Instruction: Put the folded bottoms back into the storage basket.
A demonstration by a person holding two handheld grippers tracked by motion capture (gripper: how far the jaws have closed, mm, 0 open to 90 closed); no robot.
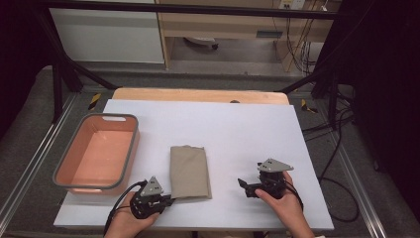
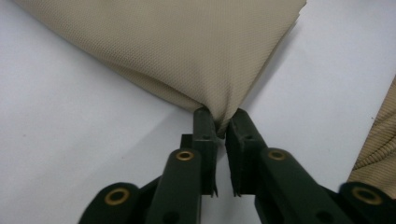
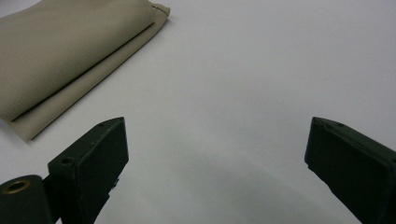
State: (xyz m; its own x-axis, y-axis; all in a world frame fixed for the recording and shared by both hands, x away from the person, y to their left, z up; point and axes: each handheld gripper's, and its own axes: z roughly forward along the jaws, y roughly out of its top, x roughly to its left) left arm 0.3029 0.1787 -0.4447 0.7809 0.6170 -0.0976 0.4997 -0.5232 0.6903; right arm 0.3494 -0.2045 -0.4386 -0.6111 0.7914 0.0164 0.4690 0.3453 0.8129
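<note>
White board covers the counter [image 1: 237, 134], and dark floor and metal framing surround it. Nearest the person, the left claw [image 1: 168, 200] is pinched tight on the near corner of the folded beige woven cloth [image 1: 189, 171]; in the left gripper view the fabric [image 2: 187, 51] bunches into a peak right between the closed jaws and fans out flat beyond them. The right claw [image 1: 243, 186] hovers well to the side of the cloth with its jaws spread wide and nothing between them [image 3: 215, 154]; from that claw, the cloth lies ahead and off to one side.

This looks like the grasping step just completed on one corner, probably ahead of moving or unfolding the cloth. The next move likely calls for the open claw to cross to the cloth's other near corner and close there, so both hold before any lift.

The cloth is a neat, long rectangle of several stacked layers, matte, with a fine mesh weave and a stitched hem at its edge. Farther off, beyond the left claw, sits an empty salmon-pink plastic tub with a grey rim [image 1: 128, 148].
</note>
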